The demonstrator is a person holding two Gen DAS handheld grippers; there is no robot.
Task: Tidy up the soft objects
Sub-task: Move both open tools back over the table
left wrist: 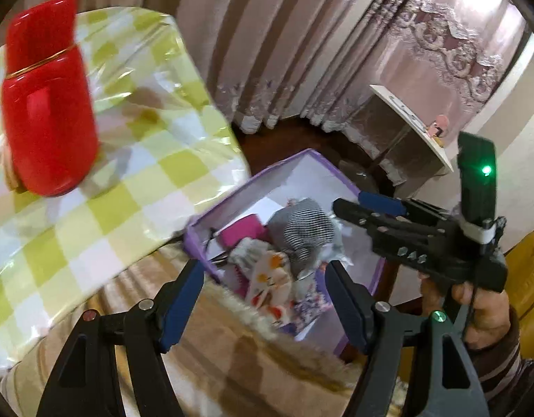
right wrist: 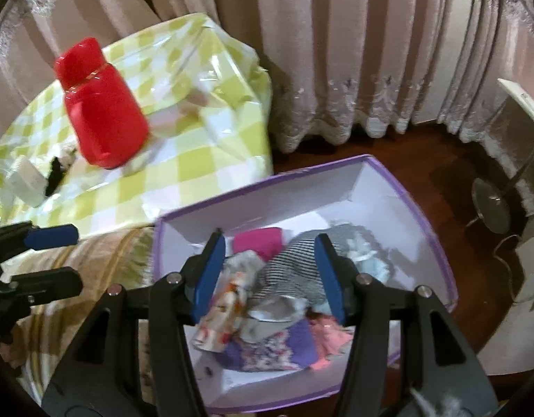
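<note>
1. Both released: left hand-held gripper [left wrist: 263, 299] and right hand-held gripper [right wrist: 270, 278] hover empty above the purple box [right wrist: 437, 243].
2. The striped cloth [right wrist: 288, 274] lies inside among other soft pieces.
3. Lift clear without snagging fabric.

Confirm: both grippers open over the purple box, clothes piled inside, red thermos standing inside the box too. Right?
Not quite. The red thermos is not in the purple box; it stands on the green-checked table beside it, as the right wrist view shows. The rest holds: the left gripper and right gripper are open above the box, with clothes piled inside.
</note>
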